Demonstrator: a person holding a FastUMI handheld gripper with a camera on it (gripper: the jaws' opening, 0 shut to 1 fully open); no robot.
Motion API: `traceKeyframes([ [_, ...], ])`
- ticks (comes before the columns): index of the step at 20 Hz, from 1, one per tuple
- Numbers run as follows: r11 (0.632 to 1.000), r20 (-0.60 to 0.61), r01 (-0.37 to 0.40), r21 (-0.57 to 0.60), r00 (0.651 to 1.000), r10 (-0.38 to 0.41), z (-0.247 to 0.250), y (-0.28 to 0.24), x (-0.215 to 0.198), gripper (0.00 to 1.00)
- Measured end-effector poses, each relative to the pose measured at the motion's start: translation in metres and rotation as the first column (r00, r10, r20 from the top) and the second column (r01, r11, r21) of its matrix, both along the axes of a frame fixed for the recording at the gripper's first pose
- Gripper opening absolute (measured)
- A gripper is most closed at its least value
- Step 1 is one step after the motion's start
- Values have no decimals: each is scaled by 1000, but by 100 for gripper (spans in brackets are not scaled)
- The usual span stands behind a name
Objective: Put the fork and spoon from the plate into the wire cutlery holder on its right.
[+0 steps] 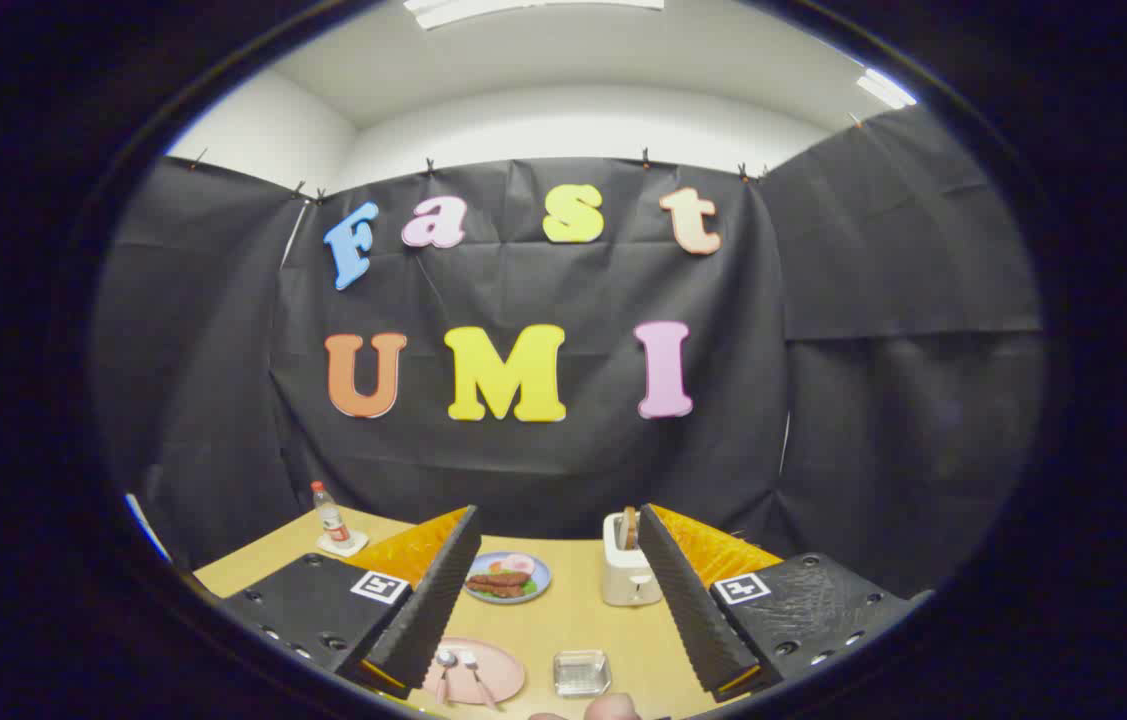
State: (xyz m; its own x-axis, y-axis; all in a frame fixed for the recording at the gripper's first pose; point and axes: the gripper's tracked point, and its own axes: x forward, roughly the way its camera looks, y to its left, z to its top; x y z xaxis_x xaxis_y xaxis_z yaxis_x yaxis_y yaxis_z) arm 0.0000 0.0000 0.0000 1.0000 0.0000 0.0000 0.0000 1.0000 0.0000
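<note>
A pink plate (501,668) lies on the wooden table just ahead of my left finger. A spoon (445,664) and a fork (475,672) with pale handles rest side by side on it. To the plate's right stands the small wire cutlery holder (581,672), seen from above. My gripper (553,640) is open and wide, held above the table, with nothing between its fingers (433,610). Both the plate and the holder lie low between the fingers.
Farther back on the table (563,620) are a blue plate of food (508,577), a white toaster (626,570) with a slice in it, and a small bottle (330,517) on a coaster at the far left. A fingertip (613,708) shows near the holder.
</note>
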Motion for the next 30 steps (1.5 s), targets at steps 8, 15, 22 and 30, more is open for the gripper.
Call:
traceKeyframes([
  [8,1000,-111,11,2,994,-11,-56,-20,15,96],
  [15,996,-111,-51,-69,993,43,-57,-3,15,96],
  [22,984,-381,-176,-41,913,147,-115,30,22,96],
  [30,953,-796,-300,-32,585,158,-225,59,5,97],
])
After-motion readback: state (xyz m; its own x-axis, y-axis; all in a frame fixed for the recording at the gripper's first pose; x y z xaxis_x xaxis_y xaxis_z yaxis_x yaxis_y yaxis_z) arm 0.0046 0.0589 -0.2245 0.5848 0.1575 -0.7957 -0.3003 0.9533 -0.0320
